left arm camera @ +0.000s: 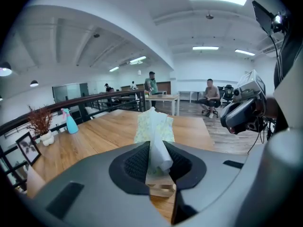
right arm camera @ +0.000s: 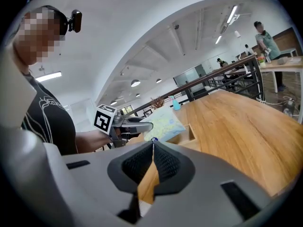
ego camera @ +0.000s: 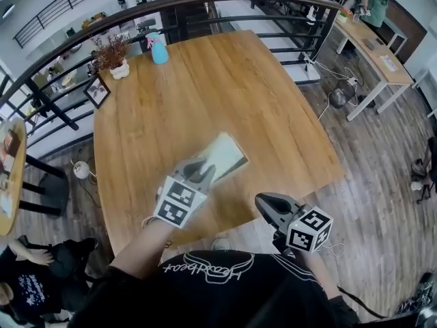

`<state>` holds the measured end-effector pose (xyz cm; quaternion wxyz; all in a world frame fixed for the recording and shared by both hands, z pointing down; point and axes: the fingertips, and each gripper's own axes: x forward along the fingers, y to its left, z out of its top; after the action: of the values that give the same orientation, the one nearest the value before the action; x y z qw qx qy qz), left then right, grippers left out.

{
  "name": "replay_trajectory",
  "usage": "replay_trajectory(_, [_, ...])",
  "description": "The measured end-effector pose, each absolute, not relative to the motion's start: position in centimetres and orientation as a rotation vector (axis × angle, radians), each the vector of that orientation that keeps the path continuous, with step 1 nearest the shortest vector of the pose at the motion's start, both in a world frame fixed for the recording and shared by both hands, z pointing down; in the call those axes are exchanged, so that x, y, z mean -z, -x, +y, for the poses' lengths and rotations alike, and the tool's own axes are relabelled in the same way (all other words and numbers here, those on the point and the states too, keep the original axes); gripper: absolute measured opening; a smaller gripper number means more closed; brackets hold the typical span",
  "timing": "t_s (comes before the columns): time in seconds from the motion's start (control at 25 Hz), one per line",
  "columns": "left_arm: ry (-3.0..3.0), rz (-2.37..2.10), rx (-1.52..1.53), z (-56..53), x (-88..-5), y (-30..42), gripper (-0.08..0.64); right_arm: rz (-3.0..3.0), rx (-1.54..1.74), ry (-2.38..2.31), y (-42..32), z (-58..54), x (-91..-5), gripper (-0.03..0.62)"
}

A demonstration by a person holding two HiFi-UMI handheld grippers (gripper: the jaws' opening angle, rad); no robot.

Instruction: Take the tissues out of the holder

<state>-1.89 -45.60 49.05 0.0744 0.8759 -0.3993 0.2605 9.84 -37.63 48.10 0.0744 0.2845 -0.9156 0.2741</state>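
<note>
Pinching the tissue pack (left arm camera: 154,126) by its near end with the left gripper (left arm camera: 158,161), squeezing the folded wrap from both sides with the dark pads (left arm camera: 135,164). Holding that pack raised and tilted over the wooden holder (right arm camera: 189,134) on the table (ego camera: 225,87), toward the table's front edge. Not managing to tell from any view whether the pack's far end is touching the holder's rim or hanging clear of it. Seeing only bare wood in the part of the holder's open slot facing the right gripper view. Holding the right gripper (right arm camera: 152,161) with jaws pressed together and empty, off to the right of the pack, near the table's front edge in the head view. Also noting a blue spray bottle (ego camera: 158,48), a potted dry plant (ego camera: 115,55) and a picture frame (ego camera: 97,91) grouped at the table's far left corner, well apart from the holder.
</note>
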Motion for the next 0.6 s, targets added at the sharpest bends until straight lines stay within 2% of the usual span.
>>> replay_trajectory(0.6, [-2.632,-1.220,-0.422,-29.8,-40.6,-1.6,0.083,-2.821,-0.681,-0.897,-14.8,-25.8,-42.3,0.018])
